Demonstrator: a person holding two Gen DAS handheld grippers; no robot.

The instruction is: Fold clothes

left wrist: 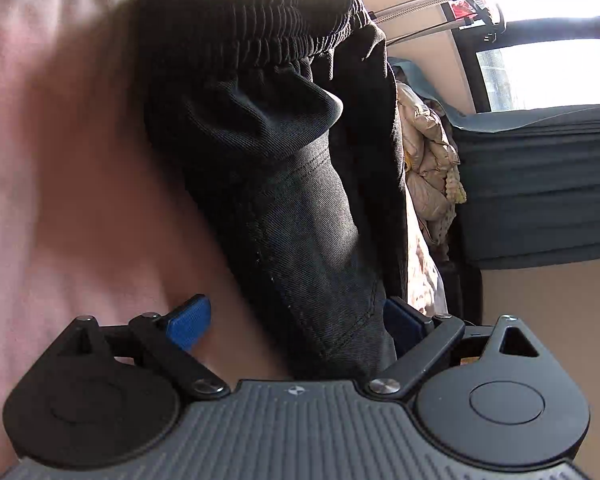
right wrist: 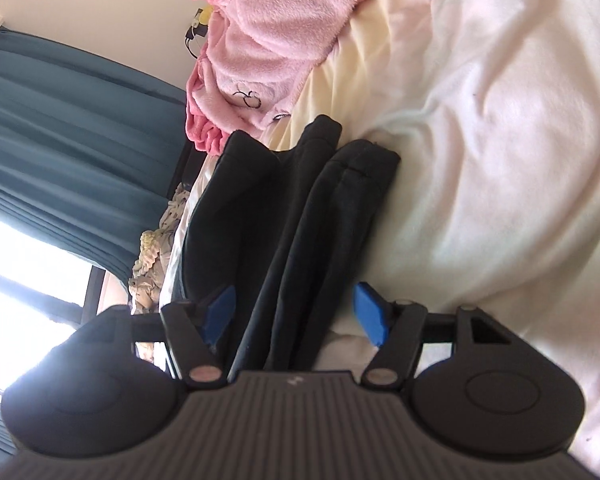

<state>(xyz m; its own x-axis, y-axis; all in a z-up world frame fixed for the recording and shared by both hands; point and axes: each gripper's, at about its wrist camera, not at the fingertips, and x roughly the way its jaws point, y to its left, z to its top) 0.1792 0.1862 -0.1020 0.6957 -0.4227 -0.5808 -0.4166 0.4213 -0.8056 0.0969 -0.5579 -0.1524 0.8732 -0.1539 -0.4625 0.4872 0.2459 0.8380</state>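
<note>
The black trousers (left wrist: 284, 168) lie on the bed between the fingers of both grippers. The left gripper (left wrist: 296, 322) has its fingers apart: the blue pad of one finger (left wrist: 190, 322) stands free over the pink sheet (left wrist: 60, 160), while the other pad (left wrist: 402, 324) is right against the dark cloth, partly hidden by it. Beyond these fingers the trousers run up to the ribbed elastic waistband (left wrist: 256, 20).

The right gripper (right wrist: 296, 312) also has its fingers apart, and the folded trouser legs (right wrist: 300, 216) pass through the gap between them; whether either pad touches the cloth I cannot tell. The leg ends lie beyond the fingertips on the pale blanket (right wrist: 500, 140).

Further beyond the right fingers there is a pink fleece garment (right wrist: 268, 40). On the outer side hang teal curtains (right wrist: 60, 120), and a crumpled beige cloth (left wrist: 428, 160) lies at the edge of the bed.
</note>
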